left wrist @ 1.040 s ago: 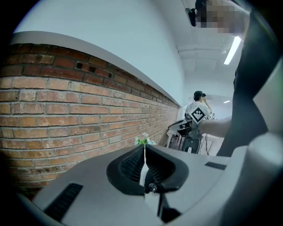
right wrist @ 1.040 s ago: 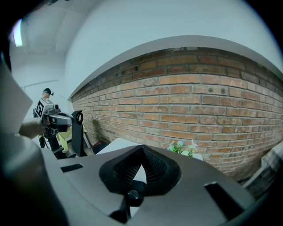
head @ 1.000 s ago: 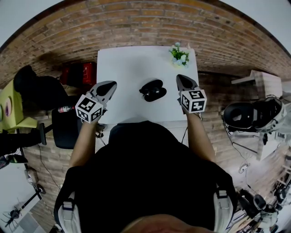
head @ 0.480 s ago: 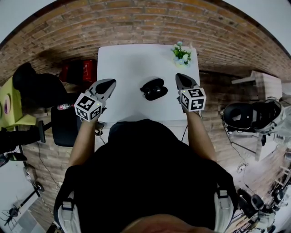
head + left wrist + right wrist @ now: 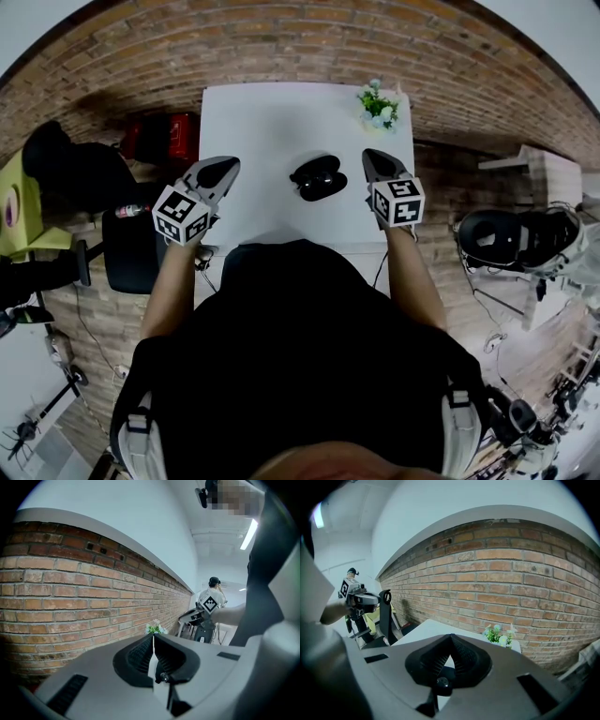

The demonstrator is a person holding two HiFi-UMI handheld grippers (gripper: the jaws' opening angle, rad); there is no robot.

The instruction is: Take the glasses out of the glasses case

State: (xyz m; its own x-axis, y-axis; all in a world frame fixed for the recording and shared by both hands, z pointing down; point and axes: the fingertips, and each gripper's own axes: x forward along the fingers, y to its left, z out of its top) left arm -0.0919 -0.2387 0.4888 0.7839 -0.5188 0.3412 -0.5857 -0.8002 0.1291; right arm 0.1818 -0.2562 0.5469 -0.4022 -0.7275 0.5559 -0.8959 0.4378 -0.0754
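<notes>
Glasses case (image 5: 318,177): dark, lying near the middle of the white table (image 5: 272,122), slightly toward your right. From the head view you cannot tell whether its lid is up or down, and no glasses can be made out. Your left gripper (image 5: 223,169) hangs over the table's left edge, level with the case and well apart from it. Your right gripper (image 5: 372,159) sits over the right part of the table, near the case but not touching it. The case lies between the two. Left gripper view: the jaws meet at the tips (image 5: 153,636), nothing held between them. Right gripper view: same reading, jaw tips together (image 5: 451,636), only a small gap behind them, nothing gripped. A small potted plant (image 5: 379,106) with pale flowers stands at the table's far right corner, beyond your right gripper. A brick wall (image 5: 70,588) runs behind the table in both gripper views.
</notes>
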